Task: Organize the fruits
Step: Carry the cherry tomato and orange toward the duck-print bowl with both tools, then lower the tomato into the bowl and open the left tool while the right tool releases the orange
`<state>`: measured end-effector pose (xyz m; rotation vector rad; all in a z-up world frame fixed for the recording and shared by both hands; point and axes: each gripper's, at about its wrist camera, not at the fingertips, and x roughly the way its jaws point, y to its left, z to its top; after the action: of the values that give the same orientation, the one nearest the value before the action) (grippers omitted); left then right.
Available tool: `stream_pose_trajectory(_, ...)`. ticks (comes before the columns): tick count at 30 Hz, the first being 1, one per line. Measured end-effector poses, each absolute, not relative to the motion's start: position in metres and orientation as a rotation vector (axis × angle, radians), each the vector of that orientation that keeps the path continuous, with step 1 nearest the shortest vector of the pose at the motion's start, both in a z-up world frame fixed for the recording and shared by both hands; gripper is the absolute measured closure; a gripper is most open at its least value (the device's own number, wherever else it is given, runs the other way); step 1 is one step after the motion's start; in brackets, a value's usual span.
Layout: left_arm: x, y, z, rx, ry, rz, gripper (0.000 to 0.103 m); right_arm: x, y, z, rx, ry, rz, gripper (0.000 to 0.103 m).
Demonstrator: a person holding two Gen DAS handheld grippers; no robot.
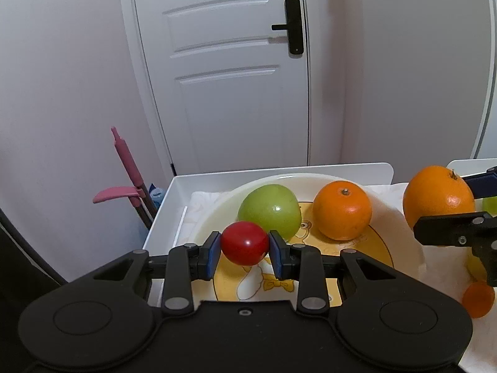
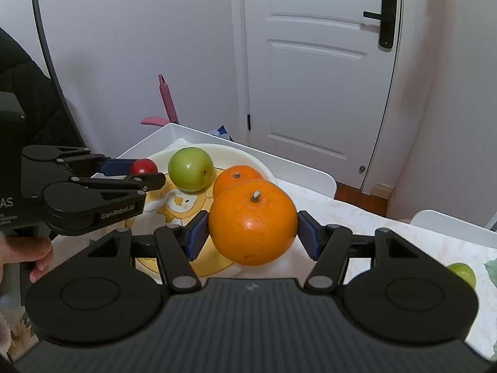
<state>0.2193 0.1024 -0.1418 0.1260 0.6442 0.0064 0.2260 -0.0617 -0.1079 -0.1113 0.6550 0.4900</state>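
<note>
My left hand-held gripper (image 1: 244,248) is pinching a small red fruit (image 1: 244,243), blue pads pressed on both its sides, right above the plate (image 1: 217,214). My right hand-held gripper (image 2: 252,231) is clamped on a big orange (image 2: 253,221), pads tight on its flanks, held over the plate's near edge. On the plate itself sit a green apple (image 1: 269,211) and a second orange (image 1: 341,209), close together but apart (a yellow cartoon print shows through between them).

The plate lies in a white tray (image 1: 198,181) on a surface covered with a pale patterned cloth (image 2: 351,214). Off to the right on that cloth rests another green fruit (image 2: 462,273), and from the left view a small orange one (image 1: 478,299) sits low by the right gripper. Another white tray edge (image 2: 450,223) shows at far right.

Behind it all: a white panelled door (image 1: 230,71) with a black lever handle (image 1: 292,26), pale walls, and a pink broom and dustpan (image 1: 130,171) leaning in the corner. My hand (image 2: 28,251) grips the left tool's handle, dark sleeve above.
</note>
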Motion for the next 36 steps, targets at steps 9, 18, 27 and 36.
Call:
stream_pose_trajectory(9, 0.210, 0.100, -0.133, 0.171, 0.605, -0.003, 0.004, 0.223, -0.060, -0.098, -0.095, 0.649, 0.490, 0.027)
stream_pose_trajectory(18, 0.179, 0.106, -0.130, 0.162, 0.629, -0.032, 0.004, 0.221, -0.054, -0.091, -0.108, 0.650, 0.491, 0.027)
stream_pose_trajectory(27, 0.158, 0.107, -0.130, 0.157, 0.627, -0.027, 0.004, 0.229, -0.034, -0.104, -0.128, 0.701, 0.505, 0.027)
stream_pose_trajectory(36, 0.153, 0.105, -0.137, 0.153, 0.638, -0.031, 0.004, 0.234, -0.020, -0.122, -0.134, 0.739, 0.519, 0.027)
